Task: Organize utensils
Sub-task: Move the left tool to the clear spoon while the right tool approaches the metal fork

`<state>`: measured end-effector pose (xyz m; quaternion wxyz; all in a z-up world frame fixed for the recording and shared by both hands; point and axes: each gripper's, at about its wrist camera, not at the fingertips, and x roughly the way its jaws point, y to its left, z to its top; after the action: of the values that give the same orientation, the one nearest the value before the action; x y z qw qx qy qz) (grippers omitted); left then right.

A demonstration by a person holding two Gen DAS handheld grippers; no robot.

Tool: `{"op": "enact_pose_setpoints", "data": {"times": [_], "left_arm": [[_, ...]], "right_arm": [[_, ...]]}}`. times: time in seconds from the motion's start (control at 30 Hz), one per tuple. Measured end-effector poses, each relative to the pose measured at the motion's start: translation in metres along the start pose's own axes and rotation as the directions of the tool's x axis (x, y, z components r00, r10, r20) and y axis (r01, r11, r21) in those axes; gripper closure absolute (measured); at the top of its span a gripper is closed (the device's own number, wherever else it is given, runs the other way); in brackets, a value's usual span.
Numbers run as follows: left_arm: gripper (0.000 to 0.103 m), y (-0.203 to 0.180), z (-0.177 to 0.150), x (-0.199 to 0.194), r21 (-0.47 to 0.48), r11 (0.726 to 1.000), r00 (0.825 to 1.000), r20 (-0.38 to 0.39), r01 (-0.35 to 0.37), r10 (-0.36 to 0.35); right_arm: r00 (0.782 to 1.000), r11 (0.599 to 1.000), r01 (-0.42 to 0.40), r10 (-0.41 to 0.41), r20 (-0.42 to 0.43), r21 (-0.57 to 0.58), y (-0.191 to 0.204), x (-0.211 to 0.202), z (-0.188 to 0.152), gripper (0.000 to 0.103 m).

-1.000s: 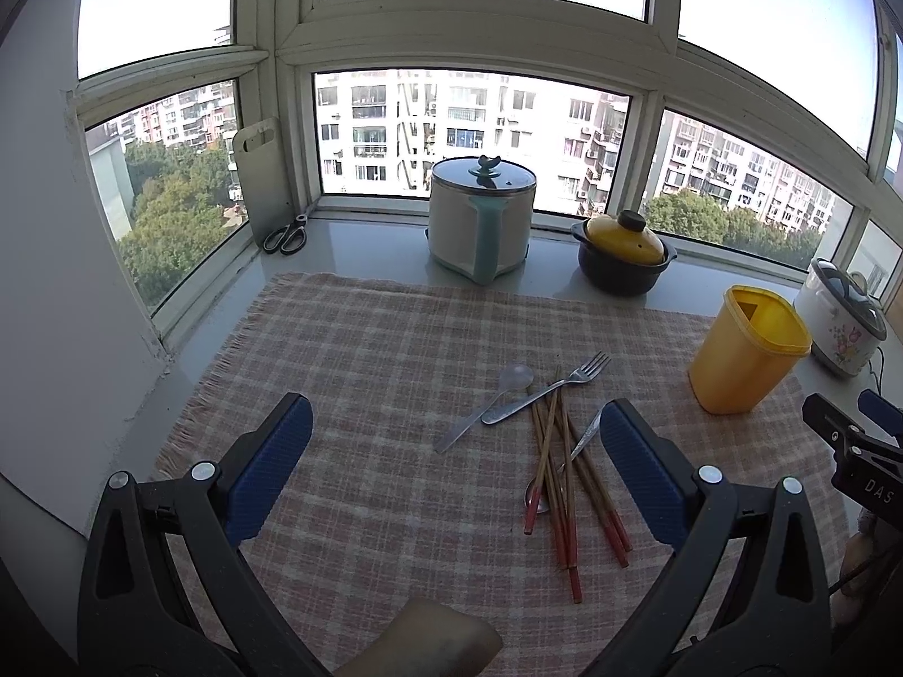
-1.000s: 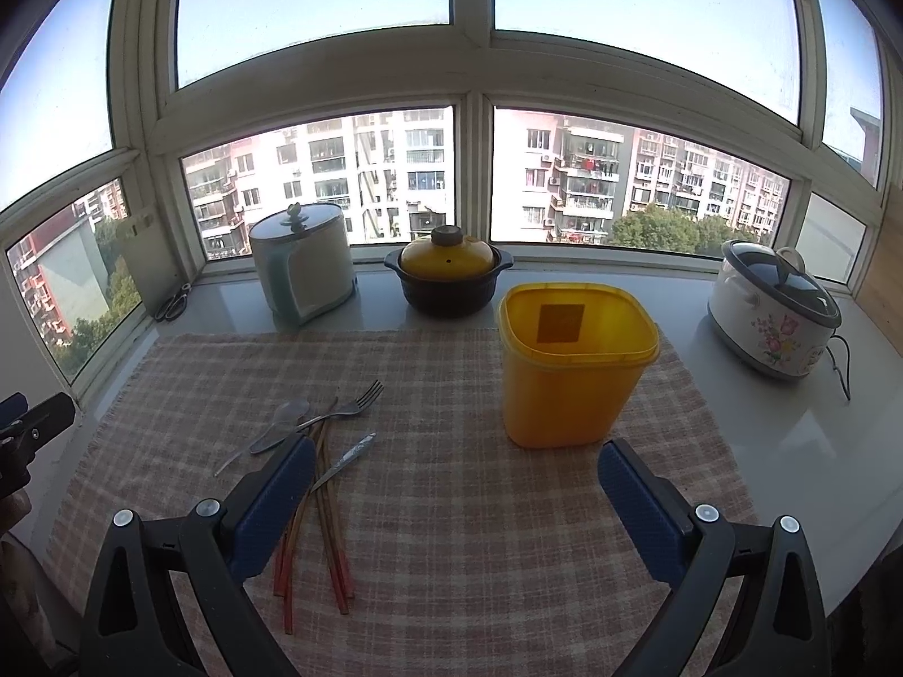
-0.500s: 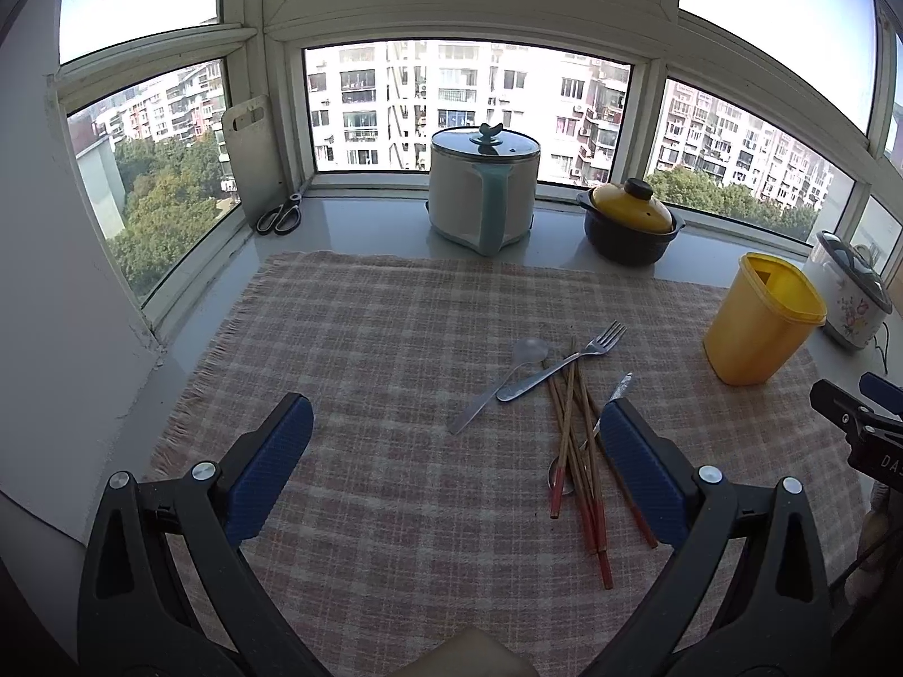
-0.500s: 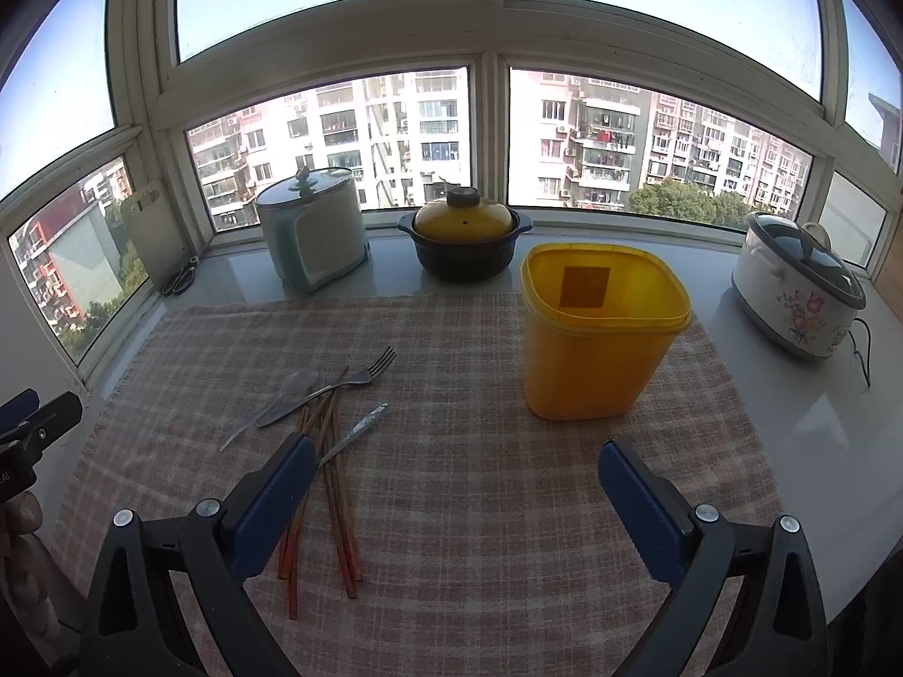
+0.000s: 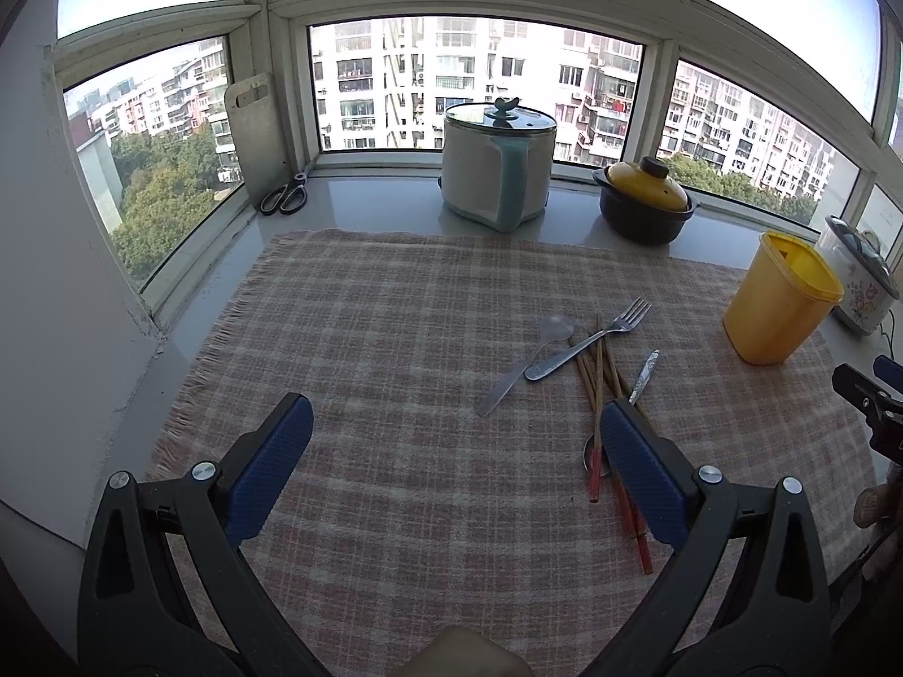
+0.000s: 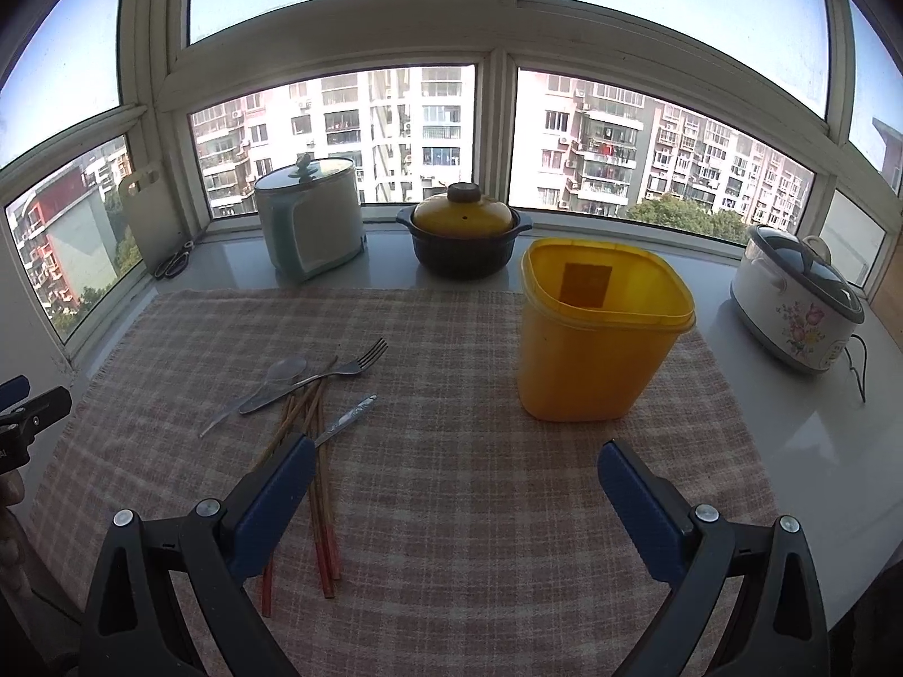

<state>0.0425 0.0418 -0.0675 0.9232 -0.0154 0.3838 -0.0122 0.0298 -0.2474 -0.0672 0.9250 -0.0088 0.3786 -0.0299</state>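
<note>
**Closing in on the utensil pile**

Drifting forward and left since a second ago: pile sliding rightward in the left view, yellow container (image 6: pixel 598 338) looming larger in the right view. Left gripper (image 5: pixel 451 468) hovering over bare checked cloth (image 5: pixel 395 338), fingers spread wide, holding nothing. Right gripper (image 6: pixel 451 502) likewise spread and empty, hanging between the pile and the container.

Lying mid-cloth in a loose tangle: fork (image 6: pixel 321 375) crossing the red-tipped chopsticks (image 6: pixel 316 451), one spoon (image 6: pixel 257 392) just beside it, a second spoon's patterned handle (image 6: pixel 347 420) poking out to the right. Container standing upright, well apart to the right.

Risking, probably, a messy grasp: pinching one piece from overlapping metal and sticks, dragging neighbours along or scattering chopsticks; snagging the cloth too.

Hiding the chopsticks' middle and the second spoon's bowl behind blue pads in both views. Container's inside only partly showing; apparently empty.
</note>
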Motion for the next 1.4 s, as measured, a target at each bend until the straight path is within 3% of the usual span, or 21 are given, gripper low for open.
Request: {"op": "enact_pose_setpoints", "data": {"times": [0.4,0.8,0.97,1.03,1.17,1.27,1.4], "left_arm": [[0.000,-0.014,-0.002,-0.005,0.024,1.000,1.000,0.008,0.001,-0.001],[0.000,-0.023,-0.011,-0.010,-0.062,0.996,0.998,0.004,-0.065,0.065],[0.000,-0.030,-0.020,-0.007,-0.077,0.994,0.997,-0.008,-0.083,0.083],[0.000,-0.033,-0.025,-0.005,-0.074,0.995,0.997,-0.025,-0.069,0.067],[0.000,-0.035,-0.033,-0.003,-0.054,0.993,0.994,-0.038,-0.108,0.106],[0.000,-0.033,-0.036,-0.001,-0.030,0.992,0.992,-0.037,-0.124,0.123],[0.000,-0.028,-0.031,0.008,-0.001,0.997,0.996,-0.036,-0.080,0.080]], "right_arm": [[0.994,0.995,-0.100,0.101,-0.046,0.021,-0.005,0.012,-0.009,0.007],[0.990,0.989,-0.119,0.112,-0.081,-0.088,-0.021,0.017,-0.008,0.007],[0.984,0.977,-0.165,0.154,-0.091,-0.135,-0.031,0.020,-0.012,0.007],[0.983,0.975,-0.173,0.162,-0.089,-0.140,-0.037,0.022,-0.012,0.007],[0.979,0.971,-0.197,0.186,-0.088,-0.138,-0.045,0.026,-0.012,0.008],[0.964,0.959,-0.259,0.249,-0.096,-0.115,-0.048,0.029,-0.014,0.012],[0.956,0.954,-0.286,0.277,-0.100,-0.092,-0.043,0.033,-0.017,0.013]]}}
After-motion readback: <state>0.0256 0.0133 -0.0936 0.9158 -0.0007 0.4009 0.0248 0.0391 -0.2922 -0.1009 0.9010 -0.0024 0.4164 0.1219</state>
